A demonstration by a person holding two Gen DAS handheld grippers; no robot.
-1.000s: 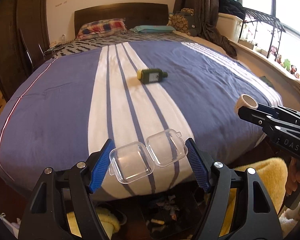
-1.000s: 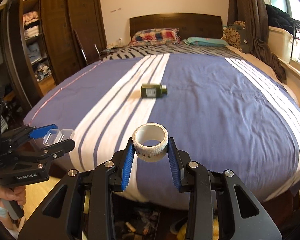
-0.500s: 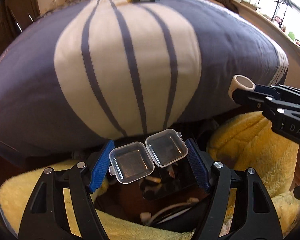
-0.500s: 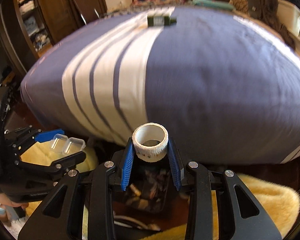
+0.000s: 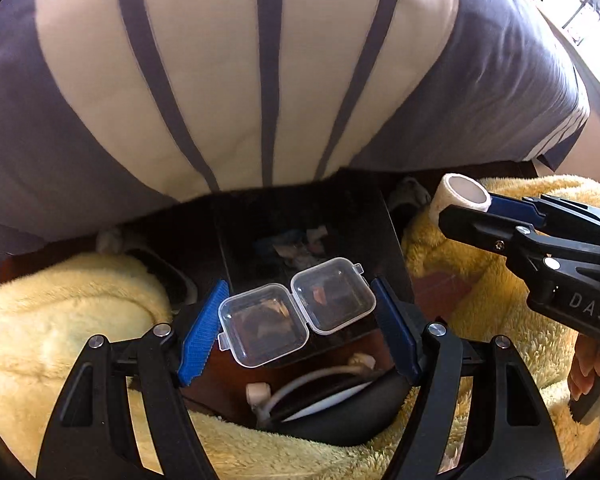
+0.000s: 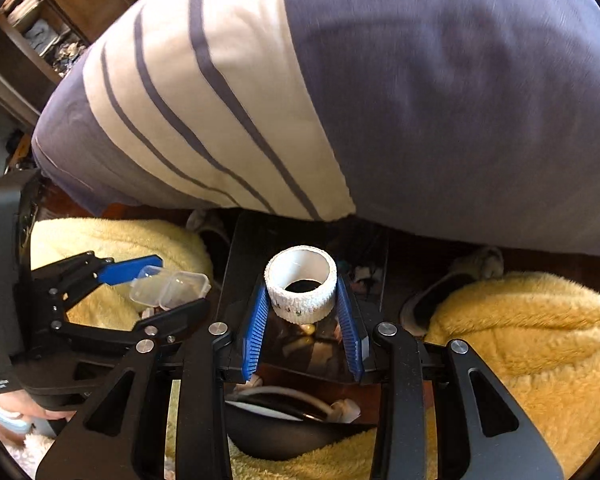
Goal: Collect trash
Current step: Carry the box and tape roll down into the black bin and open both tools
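Note:
My left gripper [image 5: 298, 314] is shut on a clear hinged plastic box [image 5: 296, 310], held open-flat above a dark trash bin [image 5: 260, 220] on the floor at the foot of the bed. It also shows in the right wrist view [image 6: 168, 286]. My right gripper [image 6: 302, 300] is shut on a white tape roll [image 6: 300, 288], held over the same bin [image 6: 244, 240]. The roll also shows at the right of the left wrist view [image 5: 460, 196]. The bin holds several scraps of paper.
The bed's blue and white striped cover [image 5: 240, 80] hangs just beyond the bin. Yellow fluffy fabric [image 5: 52, 320] lies on both sides of the bin [image 6: 520, 340]. A slipper [image 6: 428, 304] lies to the right. A wooden wardrobe [image 6: 40, 20] stands at far left.
Both grippers have dropped from bed height and tilted downward, carrying the box and the tape roll over the bin. The green bottle on the bed has left both views.

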